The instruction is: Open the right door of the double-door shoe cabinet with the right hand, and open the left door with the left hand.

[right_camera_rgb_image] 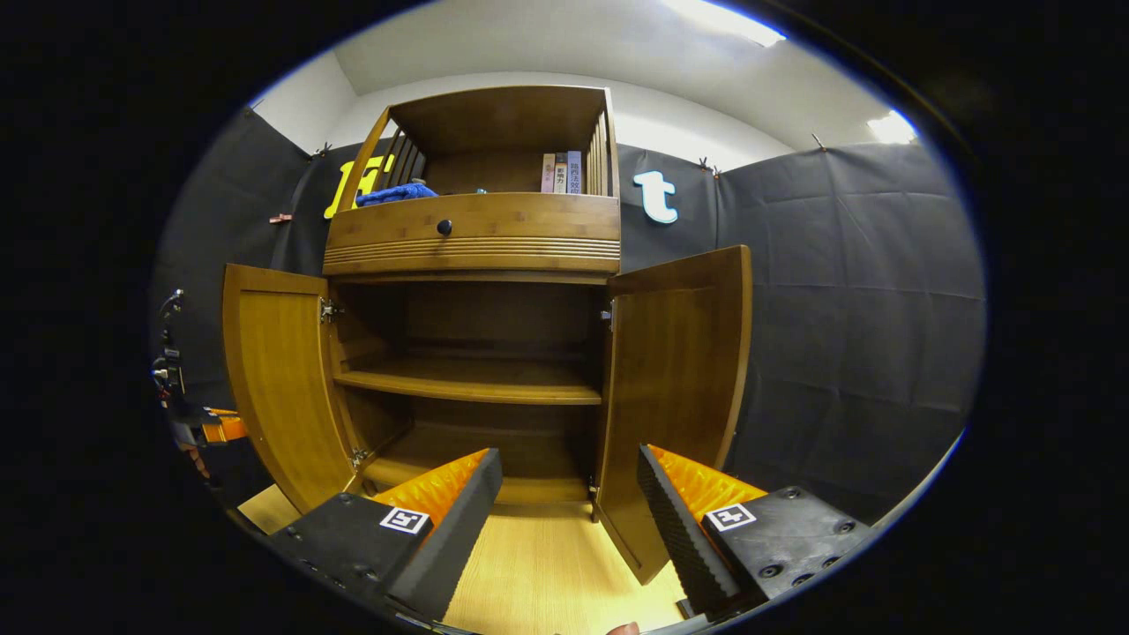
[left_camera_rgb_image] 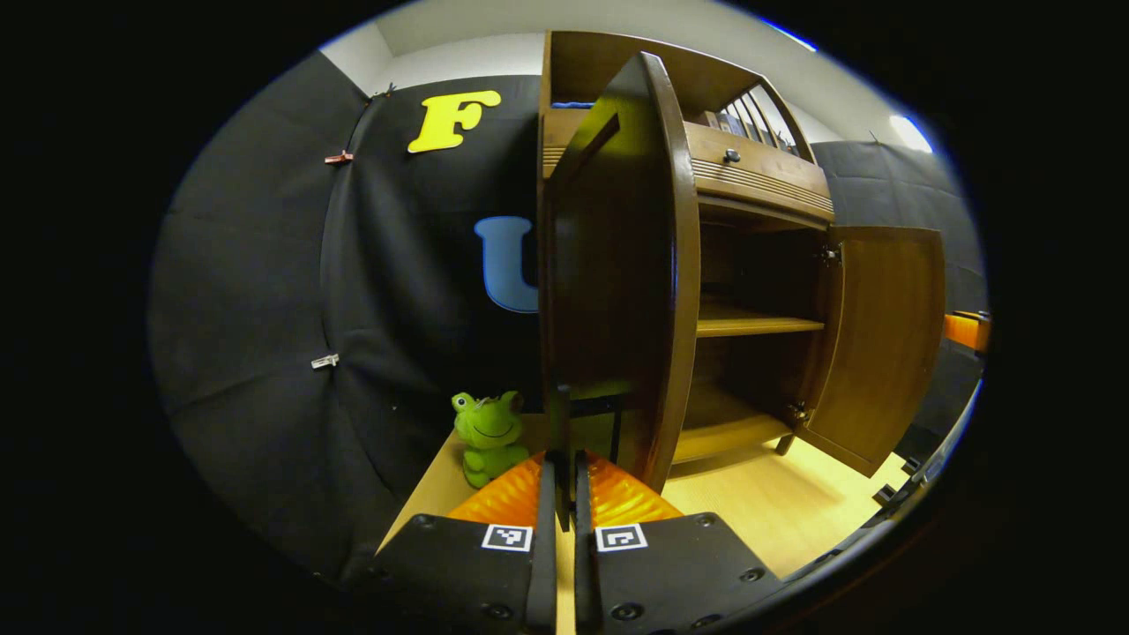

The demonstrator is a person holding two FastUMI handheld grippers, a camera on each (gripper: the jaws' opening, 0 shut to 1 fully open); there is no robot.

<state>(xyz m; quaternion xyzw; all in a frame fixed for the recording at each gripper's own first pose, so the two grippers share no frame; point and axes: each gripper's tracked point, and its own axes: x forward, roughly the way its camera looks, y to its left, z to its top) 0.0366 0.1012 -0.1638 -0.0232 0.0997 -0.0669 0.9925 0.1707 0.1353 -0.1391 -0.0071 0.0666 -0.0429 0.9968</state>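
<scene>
Behind both swung-wide doors, cabinet shelves seem bare, unobstructed.

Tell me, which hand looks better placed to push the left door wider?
Left, probably. Its tongs sit nearly closed right at the left door edge, while the right tongs hang open in front of the cabinet, touching nothing.

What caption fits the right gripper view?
Open tongs face the shoe cabinet, left door and right door swung wide.
</scene>
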